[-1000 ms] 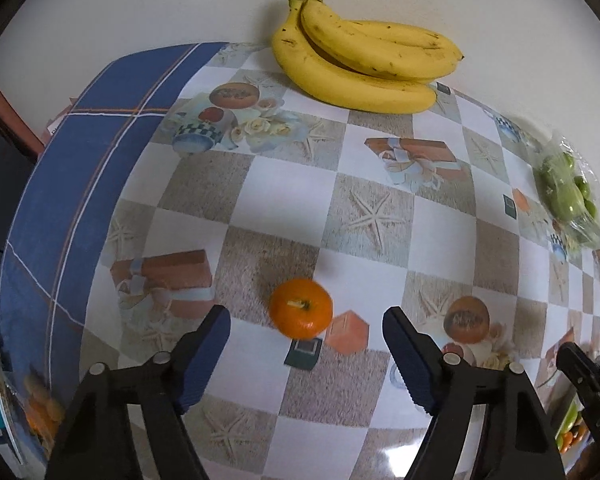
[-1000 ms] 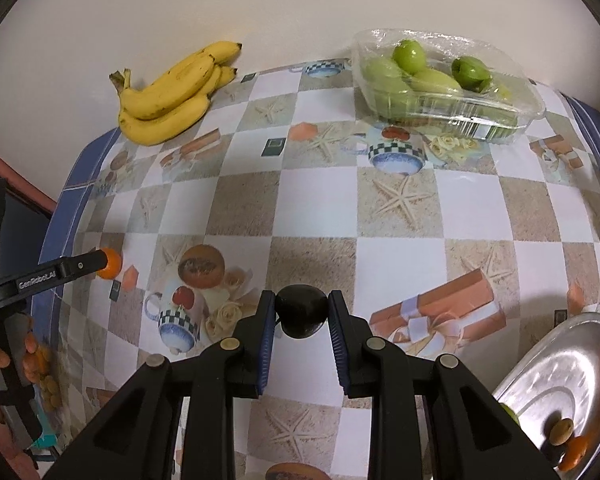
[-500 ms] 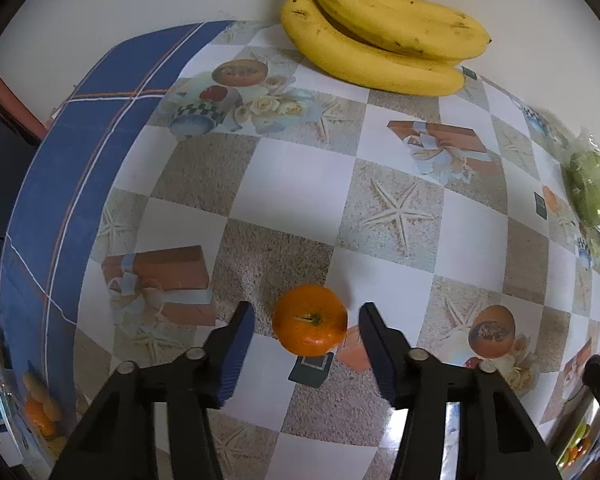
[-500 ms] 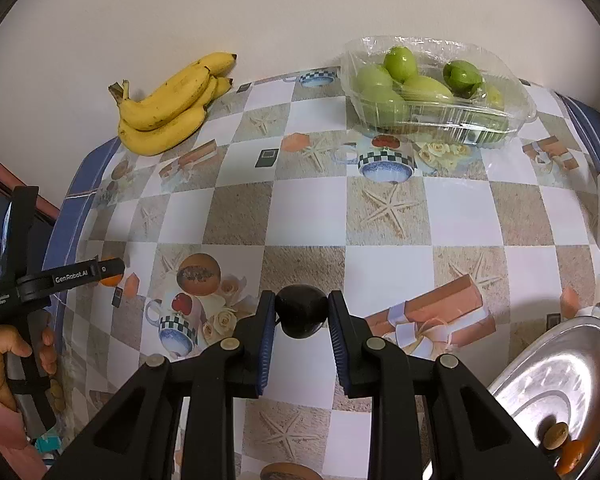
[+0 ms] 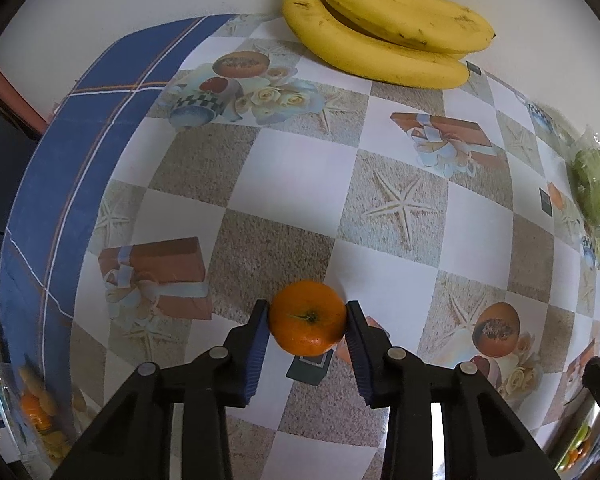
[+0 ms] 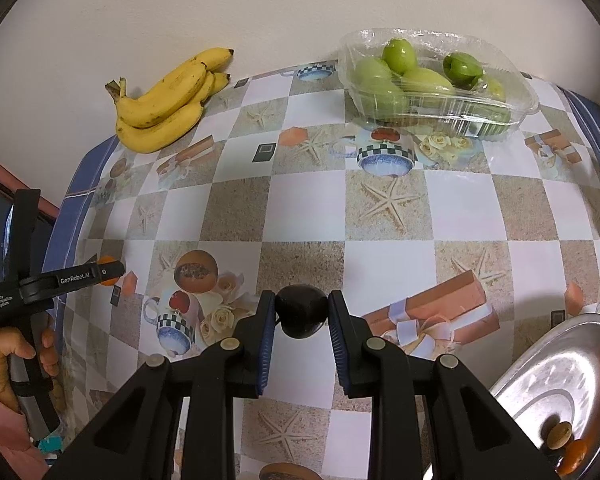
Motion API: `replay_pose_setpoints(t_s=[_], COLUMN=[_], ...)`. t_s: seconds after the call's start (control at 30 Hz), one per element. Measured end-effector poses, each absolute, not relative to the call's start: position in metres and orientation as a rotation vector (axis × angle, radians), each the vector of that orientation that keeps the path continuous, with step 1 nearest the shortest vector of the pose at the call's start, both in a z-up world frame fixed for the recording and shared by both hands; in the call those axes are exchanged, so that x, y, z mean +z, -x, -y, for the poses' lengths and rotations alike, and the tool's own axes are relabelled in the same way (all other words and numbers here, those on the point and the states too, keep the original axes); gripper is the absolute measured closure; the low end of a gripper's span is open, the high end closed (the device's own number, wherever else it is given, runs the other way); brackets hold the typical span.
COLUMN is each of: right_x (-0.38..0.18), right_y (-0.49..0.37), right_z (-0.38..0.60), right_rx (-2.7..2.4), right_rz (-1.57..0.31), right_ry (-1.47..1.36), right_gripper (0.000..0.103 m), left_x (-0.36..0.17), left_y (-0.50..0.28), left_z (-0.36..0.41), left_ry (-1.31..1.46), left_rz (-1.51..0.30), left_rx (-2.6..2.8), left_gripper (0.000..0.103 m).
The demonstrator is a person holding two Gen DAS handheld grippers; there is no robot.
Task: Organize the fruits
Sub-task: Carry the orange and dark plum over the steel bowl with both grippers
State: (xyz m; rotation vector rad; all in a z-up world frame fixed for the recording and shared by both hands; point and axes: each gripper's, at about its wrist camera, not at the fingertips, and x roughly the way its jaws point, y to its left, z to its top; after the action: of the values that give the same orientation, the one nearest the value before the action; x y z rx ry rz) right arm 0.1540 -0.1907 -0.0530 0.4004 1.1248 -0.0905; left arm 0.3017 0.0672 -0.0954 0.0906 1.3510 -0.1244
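Left wrist view: closing in on the tangerine (image 5: 307,322), the pick-up step of sorting fruit. Left hand-held gripper (image 5: 307,326) having just been narrowing, pads now touching both sides of the tangerine sitting on the checkered surface (image 5: 284,168). Bananas (image 5: 384,36) lying far ahead. Calling next for a straight lift, probably.

Right wrist view: right hand-held gripper (image 6: 301,316) clamping tight on a dark round fruit (image 6: 301,314). Steel plate (image 6: 556,380) waiting low to the right, likely the drop spot.
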Motion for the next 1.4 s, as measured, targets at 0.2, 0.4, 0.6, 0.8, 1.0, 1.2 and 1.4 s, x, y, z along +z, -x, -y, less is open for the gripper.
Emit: replay_pose_setpoints(t_s=[0.2,0.4,0.6,0.8,1.0,1.2,1.4], right_x=[-0.054,-0.052,-0.039,-0.021,-0.002,0.007,0.012], right_y=[-0.153,-0.145,-0.129,-0.111,-0.090,-0.068,-0.045], right_z=[0.193,0.192,0.189,0.186,0.183,0.181,0.188], right_rx=[-0.096,-0.095,-0.094,-0.099,-0.128,-0.150,-0.160], right_rz=[-1.132,-1.151,-1.145,-1.131,-1.100,-1.098,-1.078], right_ry=[-0.410,-0.420,-0.428,-0.442,-0.424,-0.409,-0.430], right_gripper=[0.076,0.076,0.076,0.076,0.076,0.076,0.076], left_x=[-0.087,-0.074,-0.061,-0.049,-0.040,-0.033,-0.021], left_y=[-0.292,-0.272,-0.243,-0.212,-0.181,-0.156,-0.128], left_z=[-0.063,-0.060,-0.060,-0.057,-0.056,-0.047,-0.036], left_ry=[-0.102,-0.068,-0.031,-0.014,0.011,0.024,0.095], left_rz=[-1.349,-1.362,-1.377,-1.381,-1.367,-1.358,-1.352], left_rx=[-0.097,-0.085,-0.087,-0.089,-0.102,-0.118,-0.188], left_gripper=[0.064,0.064,0.064,0.064,0.064,0.064,0.064])
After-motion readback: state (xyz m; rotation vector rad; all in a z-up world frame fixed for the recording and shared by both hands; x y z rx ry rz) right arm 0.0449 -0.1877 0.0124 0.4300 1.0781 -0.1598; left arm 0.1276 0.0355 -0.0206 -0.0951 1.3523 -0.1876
